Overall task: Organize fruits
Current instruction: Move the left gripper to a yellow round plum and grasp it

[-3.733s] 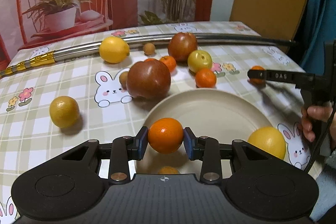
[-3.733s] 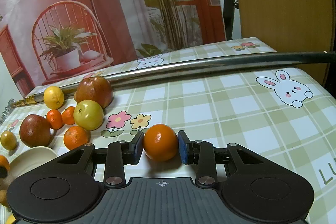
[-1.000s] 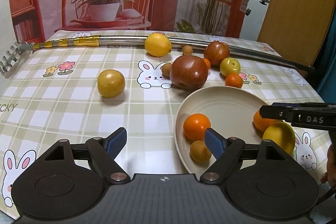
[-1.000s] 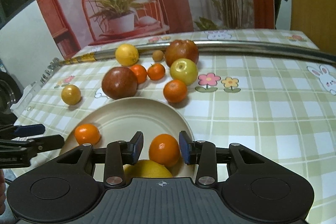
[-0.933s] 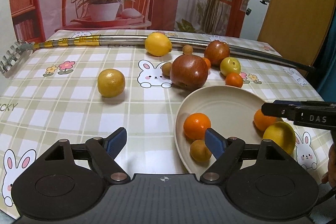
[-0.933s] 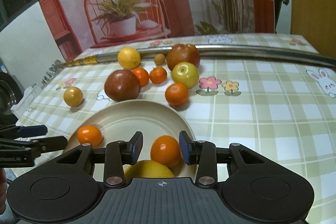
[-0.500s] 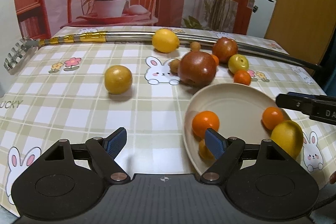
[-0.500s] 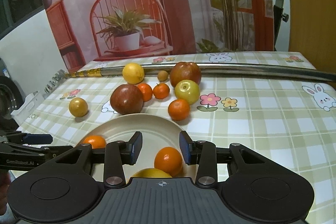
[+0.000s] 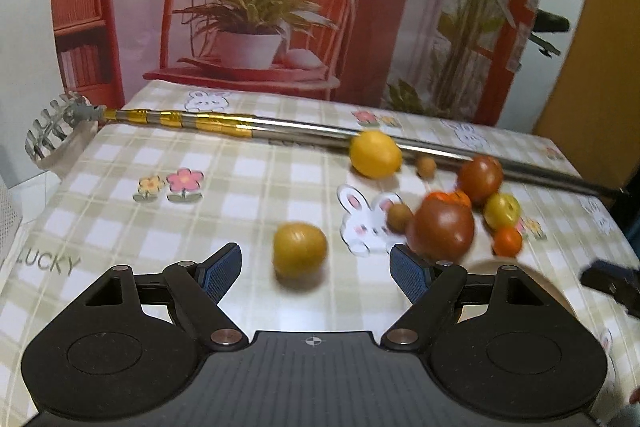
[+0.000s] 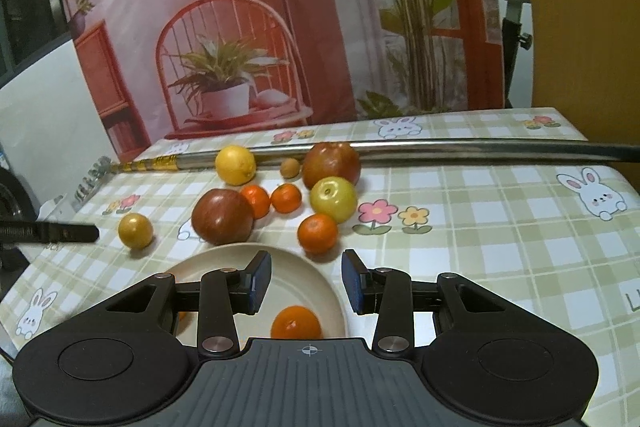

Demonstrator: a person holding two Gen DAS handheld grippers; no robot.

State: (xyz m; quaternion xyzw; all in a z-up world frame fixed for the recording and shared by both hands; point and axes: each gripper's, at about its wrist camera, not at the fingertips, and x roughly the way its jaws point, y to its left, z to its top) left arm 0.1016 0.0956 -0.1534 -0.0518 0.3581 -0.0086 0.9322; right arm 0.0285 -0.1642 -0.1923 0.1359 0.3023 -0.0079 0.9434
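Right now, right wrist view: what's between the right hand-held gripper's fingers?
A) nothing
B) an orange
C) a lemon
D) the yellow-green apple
A: the right hand-held gripper has only an empty gap between its pads, with the plate behind it; the nearest orange sits on the plate below the fingers, not gripped.

Soft indoor light — left view blurred
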